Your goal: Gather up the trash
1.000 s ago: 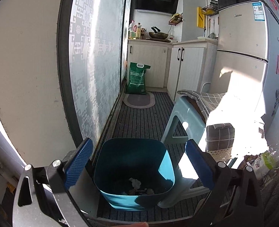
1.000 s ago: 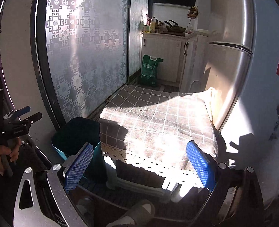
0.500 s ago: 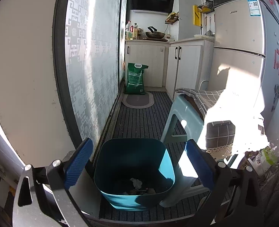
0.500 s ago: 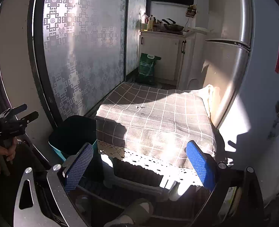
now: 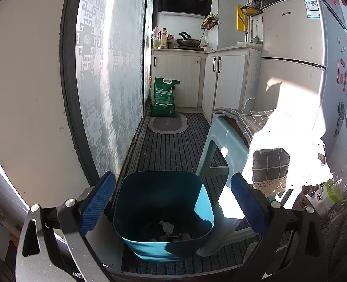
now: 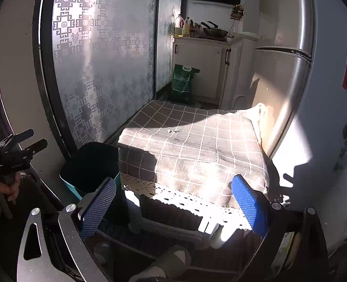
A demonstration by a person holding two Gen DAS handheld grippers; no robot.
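Observation:
A teal trash bin stands on the striped floor mat, with crumpled trash lying at its bottom. My left gripper hangs open just above and in front of the bin, nothing between its blue pads. In the right wrist view the bin sits dark to the left of a stool. My right gripper is open and empty, held before the stool's checked cover. The left gripper shows at the far left there, in a hand.
A pale blue plastic stool under the checked cloth stands right of the bin. A fridge is on the right, a patterned sliding door on the left. A green sack, an oval mat and kitchen cabinets lie beyond. A slippered foot is below.
Both grippers have stayed open and empty. The left view has risen and tilted slightly, and the right gripper has drifted a little closer to the stool.

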